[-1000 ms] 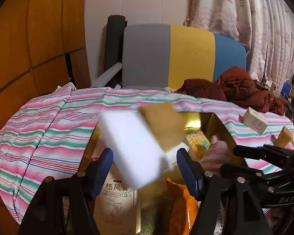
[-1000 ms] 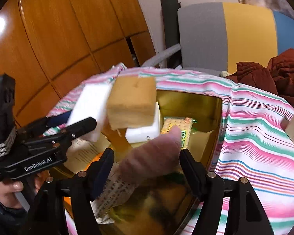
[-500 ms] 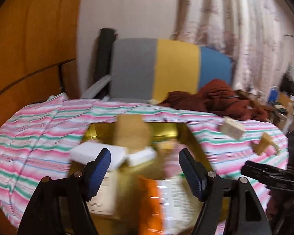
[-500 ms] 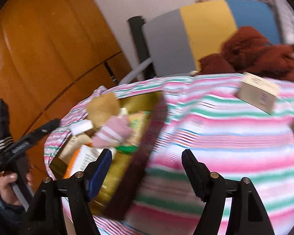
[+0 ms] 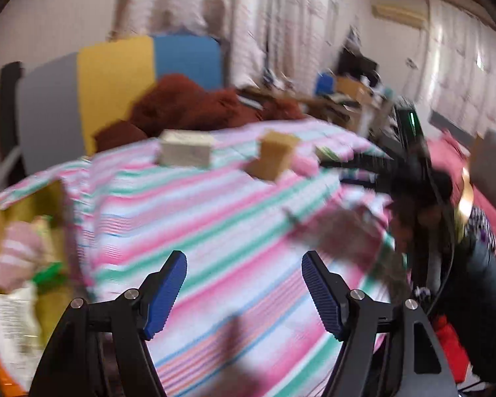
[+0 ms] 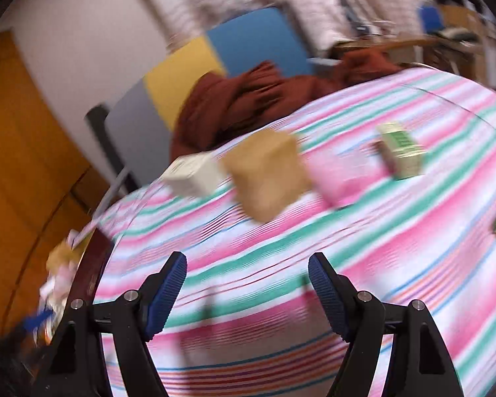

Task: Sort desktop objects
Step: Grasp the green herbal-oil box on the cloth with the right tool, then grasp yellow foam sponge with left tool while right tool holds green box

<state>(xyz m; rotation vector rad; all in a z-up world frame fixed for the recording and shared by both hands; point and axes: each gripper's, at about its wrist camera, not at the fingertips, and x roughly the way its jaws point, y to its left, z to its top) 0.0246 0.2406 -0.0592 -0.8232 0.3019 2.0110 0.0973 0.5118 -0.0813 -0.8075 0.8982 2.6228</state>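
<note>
1. Nearest to us, the left gripper [image 5: 244,292] hangs with its blue ribbed pads [image 5: 320,294] spread wide and nothing between them, only the pink, green and white striped tablecloth [image 5: 215,218] beneath.
2. Same story on the other side: the right gripper [image 6: 247,296] has its jaws wide apart and empty over that striped tablecloth [image 6: 347,264].
3. Everything is smeared with motion blur, so we read fine detail loosely.
4. At the left edge of the tablecloth in the left view sits the gold-lined open box [image 5: 33,198], stuffed with a pink-and-white striped soft item [image 5: 18,258] and a printed packet [image 5: 11,317].
5. The right view catches that box as a dark rim [image 6: 91,274] at the tablecloth's left edge.
6. Further out on the tablecloth we find the tan sponge-like cube [image 6: 268,178], and just beside it on its left the cream cardboard carton [image 6: 193,175].
7. Touching the cube's right side is a flat pink block [image 6: 340,178]; beyond that, well apart, stands a small green-and-cream carton [image 6: 401,150].
8. In the left view the cube [image 5: 276,158] and cream carton [image 5: 186,150] sit near the tablecloth's far edge.
9. Past that edge we see a heap of rust-brown cloth [image 6: 258,99].
10. Behind it rises a grey, yellow and blue panelled chair back [image 5: 115,79].
</note>
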